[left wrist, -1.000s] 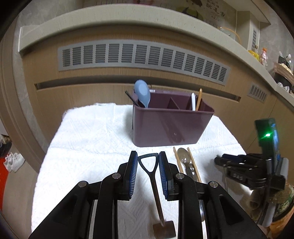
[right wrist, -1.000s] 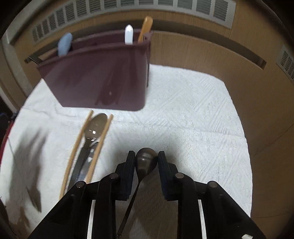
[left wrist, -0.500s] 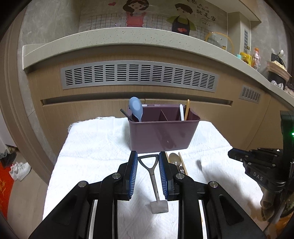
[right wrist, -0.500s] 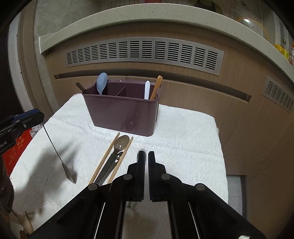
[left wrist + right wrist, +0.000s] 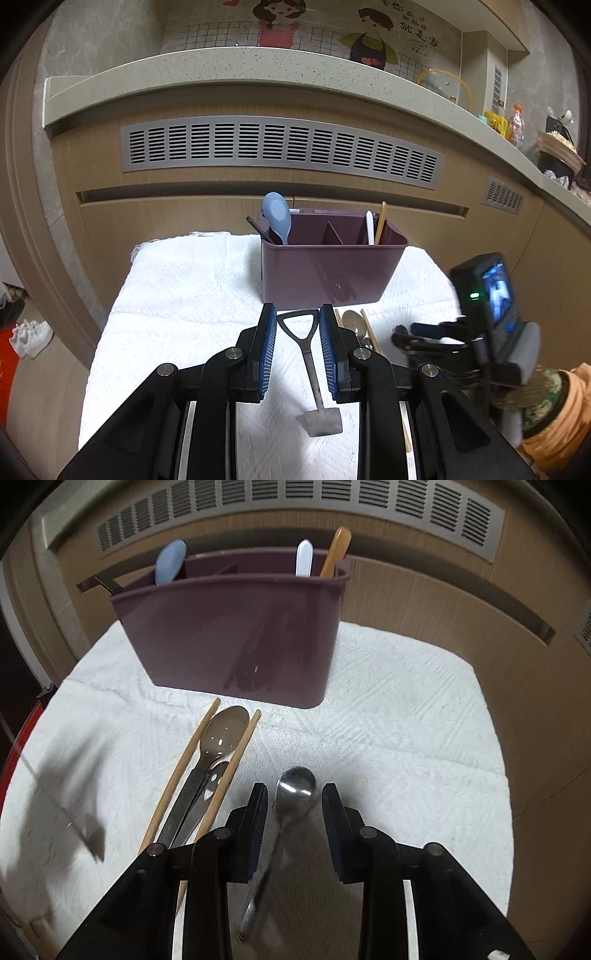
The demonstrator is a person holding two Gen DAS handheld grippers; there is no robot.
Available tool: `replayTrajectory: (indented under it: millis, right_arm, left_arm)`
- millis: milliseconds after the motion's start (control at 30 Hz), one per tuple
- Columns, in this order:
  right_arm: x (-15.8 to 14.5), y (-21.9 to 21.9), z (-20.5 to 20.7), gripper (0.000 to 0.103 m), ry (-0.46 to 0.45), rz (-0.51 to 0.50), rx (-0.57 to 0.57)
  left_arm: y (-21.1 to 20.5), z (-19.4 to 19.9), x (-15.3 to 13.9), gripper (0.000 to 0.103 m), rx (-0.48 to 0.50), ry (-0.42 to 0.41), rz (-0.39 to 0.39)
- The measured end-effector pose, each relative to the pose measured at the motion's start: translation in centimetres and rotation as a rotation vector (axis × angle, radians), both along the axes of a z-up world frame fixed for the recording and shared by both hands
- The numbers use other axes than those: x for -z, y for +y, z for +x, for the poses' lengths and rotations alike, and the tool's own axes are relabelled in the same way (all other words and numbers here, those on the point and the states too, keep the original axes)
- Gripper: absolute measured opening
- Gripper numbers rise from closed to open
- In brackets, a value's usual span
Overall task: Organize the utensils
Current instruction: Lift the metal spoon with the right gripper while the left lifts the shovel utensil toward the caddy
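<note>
Left wrist view: my left gripper (image 5: 298, 334) clamped on triangular handle of small shovel-shaped utensil (image 5: 309, 373), blade hanging above white cloth (image 5: 177, 295). Right wrist view: my right gripper (image 5: 294, 805) jaws have just been opening, now apart; steel spoon (image 5: 291, 794) between them on cloth, pads not touching. Maroon caddy (image 5: 236, 635) beyond; chopsticks (image 5: 184, 768) flank grey spoon (image 5: 221, 734) left.

The left wrist camera sits behind its own fingers, tilted gently down, facing the maroon caddy (image 5: 325, 269) at twelve o'clock, with the grey vent (image 5: 280, 151) above. The right wrist camera tips more steeply, close over the white cloth (image 5: 406, 720). Both share the caddy, the cloth and the chopsticks (image 5: 192, 760).
</note>
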State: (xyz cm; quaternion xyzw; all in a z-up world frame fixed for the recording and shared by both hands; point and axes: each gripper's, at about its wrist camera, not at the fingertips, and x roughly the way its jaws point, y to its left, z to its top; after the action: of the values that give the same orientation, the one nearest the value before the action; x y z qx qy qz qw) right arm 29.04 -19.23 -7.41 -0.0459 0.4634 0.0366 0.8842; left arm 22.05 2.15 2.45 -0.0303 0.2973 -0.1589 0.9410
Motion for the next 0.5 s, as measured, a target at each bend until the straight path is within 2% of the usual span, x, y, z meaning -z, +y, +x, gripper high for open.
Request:
replayTrajectory:
  millis: [200, 233, 267, 300, 333, 367, 500]
  right_arm:
    - [0.9, 0.7, 1.2, 0.030, 0.009, -0.038, 0.024]
    - [0.9, 0.7, 1.3, 0.029, 0.012, -0.038, 0.020]
    - [0.9, 0.9, 1.2, 0.020, 0.015, -0.043, 0.000]
    - [0.8, 1.0, 1.0, 0.019, 0.016, -0.042, -0.017]
    - [0.7, 1.1, 0.8, 0.009, 0.011, -0.049, -0.022]
    - [0.3, 1.1, 0.3, 0.005, -0.009, -0.056, -0.024]
    - [-1.6, 0.0, -1.5, 0.004, -0.054, -0.006, -0.033]
  left_arm:
    - [0.5, 0.1, 0.2, 0.025, 0.000, 0.003, -0.021]
    - [0.5, 0.1, 0.2, 0.025, -0.001, 0.004, -0.021]
    - [0.5, 0.0, 0.2, 0.024, -0.003, 0.003, -0.019]
    - [0.5, -0.1, 0.2, 0.024, -0.006, 0.003, -0.017]
    - [0.5, -0.2, 0.2, 0.024, -0.008, 0.004, -0.016]
    - [0.4, -0.3, 0.1, 0.025, -0.009, 0.004, -0.015]
    - [0.3, -0.8, -0.1, 0.024, -0.016, 0.005, -0.008]
